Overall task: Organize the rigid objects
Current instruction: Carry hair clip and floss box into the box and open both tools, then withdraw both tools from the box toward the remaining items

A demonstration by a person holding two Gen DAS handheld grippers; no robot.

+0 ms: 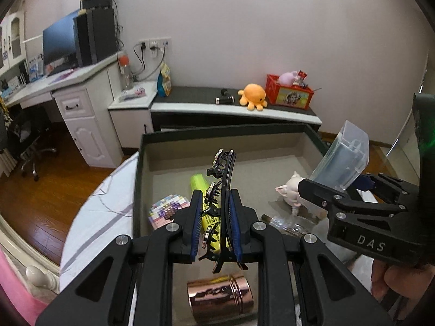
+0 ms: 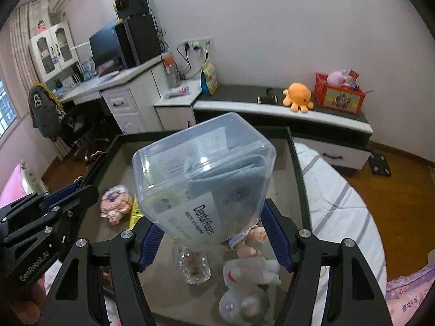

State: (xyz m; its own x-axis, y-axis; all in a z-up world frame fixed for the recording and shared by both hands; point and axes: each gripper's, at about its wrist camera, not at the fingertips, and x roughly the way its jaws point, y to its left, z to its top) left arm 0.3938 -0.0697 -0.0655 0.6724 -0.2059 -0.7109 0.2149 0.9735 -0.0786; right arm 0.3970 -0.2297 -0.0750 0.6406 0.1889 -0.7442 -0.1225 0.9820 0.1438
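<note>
The left gripper (image 1: 216,222) is clamped on a black hair clip (image 1: 223,190), lower centre of its view, above the tray (image 1: 217,135). The right gripper (image 2: 212,241) is clamped on a clear floss box (image 2: 204,168), centre frame, held over the tray's toys (image 2: 248,274) and glass (image 2: 194,267).

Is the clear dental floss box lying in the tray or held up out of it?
Held up: the right gripper clamps the dental floss box above the tray.
</note>
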